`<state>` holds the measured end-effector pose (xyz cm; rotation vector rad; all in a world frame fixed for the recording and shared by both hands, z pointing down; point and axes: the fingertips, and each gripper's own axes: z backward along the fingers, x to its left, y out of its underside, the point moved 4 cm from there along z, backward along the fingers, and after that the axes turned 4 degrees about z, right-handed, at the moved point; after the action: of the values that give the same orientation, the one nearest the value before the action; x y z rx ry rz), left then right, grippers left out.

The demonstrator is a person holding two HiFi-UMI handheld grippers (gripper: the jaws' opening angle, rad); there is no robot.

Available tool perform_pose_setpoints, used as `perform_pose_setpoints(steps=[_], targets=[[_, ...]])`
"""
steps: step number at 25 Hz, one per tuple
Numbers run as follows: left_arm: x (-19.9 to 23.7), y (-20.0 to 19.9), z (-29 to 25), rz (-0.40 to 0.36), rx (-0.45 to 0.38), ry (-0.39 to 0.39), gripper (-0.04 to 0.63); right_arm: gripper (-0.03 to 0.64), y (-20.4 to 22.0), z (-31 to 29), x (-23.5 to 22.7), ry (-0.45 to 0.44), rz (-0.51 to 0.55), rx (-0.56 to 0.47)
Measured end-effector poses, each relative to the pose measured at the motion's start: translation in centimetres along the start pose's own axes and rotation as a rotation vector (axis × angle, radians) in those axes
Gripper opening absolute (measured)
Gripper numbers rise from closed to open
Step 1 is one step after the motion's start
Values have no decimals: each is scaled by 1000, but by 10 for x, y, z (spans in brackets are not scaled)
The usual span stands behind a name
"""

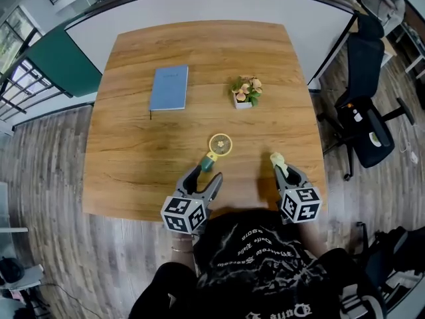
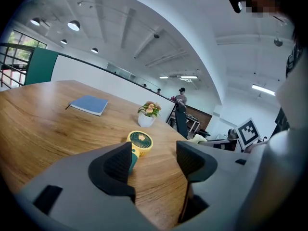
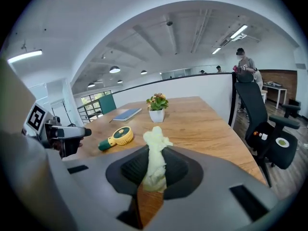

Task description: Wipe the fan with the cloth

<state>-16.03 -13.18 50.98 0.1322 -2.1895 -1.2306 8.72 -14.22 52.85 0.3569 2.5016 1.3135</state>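
Left gripper view is filled by the left gripper, its jaws spread and empty, the fan being laid flat on the table just ahead, while the cloth is clamped upright in the right gripper.

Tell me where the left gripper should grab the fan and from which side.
Grip the green handle, approaching from the near side. The fan lies flat with its handle pointing toward the open left gripper; the round head looks too wide.
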Motion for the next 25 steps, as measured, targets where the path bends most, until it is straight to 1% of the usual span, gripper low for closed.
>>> perform_pose_setpoints(steps=[2, 5, 7, 9, 10, 11, 12, 15, 17, 21, 25], targets=[[-4, 2, -1, -2, -2, 16, 310, 75, 1, 0, 2, -3, 11, 6], [-10, 7, -1, 4, -3, 61, 269, 75, 0, -1, 6, -12, 33, 4], [-11, 7, 1, 2, -14, 62, 219, 74, -3, -2, 10, -28, 65, -6], [-10, 6, 2, 6, -29, 46, 173, 73, -6, -2, 15, -50, 104, -14], [-10, 6, 3, 10, -35, 37, 132, 72, -7, -2, 18, -60, 123, -16], [-9, 6, 3, 14, -40, 34, 76, 72, -7, -2, 19, -69, 139, -17], [-10, 6, 3, 18, -44, 38, 41, 72, -7, -2, 21, -77, 153, -19], [-14, 5, 3, 14, -59, 57, 23, 71, -9, -2, 23, -87, 171, -26], [-14, 4, 3, 3, -62, 44, 21, 69, -8, -3, 24, -92, 176, -23], [-15, 8, 0, -17, -27, 29, 21, 67, -7, -5, 29, -111, 211, -11], [-17, 9, -3, -11, -28, 30, 20, 67, -6, -7, 31, -131, 234, -4]])
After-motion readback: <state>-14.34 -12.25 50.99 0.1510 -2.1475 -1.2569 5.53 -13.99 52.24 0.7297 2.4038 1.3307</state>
